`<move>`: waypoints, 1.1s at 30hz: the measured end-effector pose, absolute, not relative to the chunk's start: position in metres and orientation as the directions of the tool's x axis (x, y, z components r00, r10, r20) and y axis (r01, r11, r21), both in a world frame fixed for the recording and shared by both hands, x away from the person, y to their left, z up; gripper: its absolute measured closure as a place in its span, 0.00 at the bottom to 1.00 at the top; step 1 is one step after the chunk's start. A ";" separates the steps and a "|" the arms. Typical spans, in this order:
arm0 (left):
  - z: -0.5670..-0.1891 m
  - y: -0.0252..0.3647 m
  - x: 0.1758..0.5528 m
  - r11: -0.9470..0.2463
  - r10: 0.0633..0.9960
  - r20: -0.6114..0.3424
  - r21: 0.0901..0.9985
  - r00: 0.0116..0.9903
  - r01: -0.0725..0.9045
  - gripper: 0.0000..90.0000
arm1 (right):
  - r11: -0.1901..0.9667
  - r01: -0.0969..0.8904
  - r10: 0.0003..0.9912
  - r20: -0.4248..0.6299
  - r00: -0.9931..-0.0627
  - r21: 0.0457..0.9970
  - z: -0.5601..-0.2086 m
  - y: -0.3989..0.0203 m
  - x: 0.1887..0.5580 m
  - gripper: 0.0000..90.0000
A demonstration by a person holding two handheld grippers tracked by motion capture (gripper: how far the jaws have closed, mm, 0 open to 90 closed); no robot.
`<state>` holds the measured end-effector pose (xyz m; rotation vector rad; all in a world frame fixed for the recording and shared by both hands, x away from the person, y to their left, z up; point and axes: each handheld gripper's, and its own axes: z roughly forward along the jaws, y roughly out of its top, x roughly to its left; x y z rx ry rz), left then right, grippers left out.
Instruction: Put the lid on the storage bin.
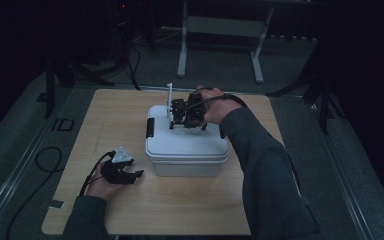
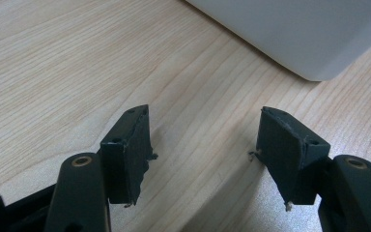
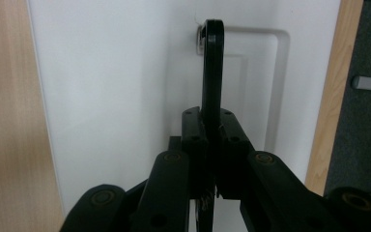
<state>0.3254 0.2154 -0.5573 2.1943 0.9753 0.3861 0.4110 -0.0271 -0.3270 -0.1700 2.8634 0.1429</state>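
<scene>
Right claw (image 3: 211, 145) pinches the black handle (image 3: 212, 72) on the white box (image 1: 187, 145).
Left claw (image 2: 203, 159) is spread over the table (image 2: 53, 72).

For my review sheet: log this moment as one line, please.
right gripper: shut on box handle | left gripper: open, over table beside box | lid: on

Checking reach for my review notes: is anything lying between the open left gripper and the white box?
Nothing visible does. The left gripper, fingers apart and empty, rests over bare table, with the white box just ahead. The right gripper is shut on the box's black handle.
</scene>
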 end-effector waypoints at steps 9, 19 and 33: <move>-0.557 0.215 0.325 -0.477 0.739 -0.010 0.699 0.673 0.534 0.41 | 0.989 -0.127 -0.104 -0.267 -0.958 0.069 -0.332 -0.023 0.411 0.94; -0.557 0.215 0.326 -0.479 0.739 -0.008 0.698 0.674 0.533 0.41 | 0.993 -0.116 -0.102 -0.272 -0.957 0.033 -0.340 -0.021 0.413 0.94; -0.557 0.215 0.326 -0.480 0.738 -0.007 0.697 0.675 0.533 0.41 | 0.994 -0.105 -0.099 -0.270 -0.958 0.006 -0.346 -0.022 0.413 0.94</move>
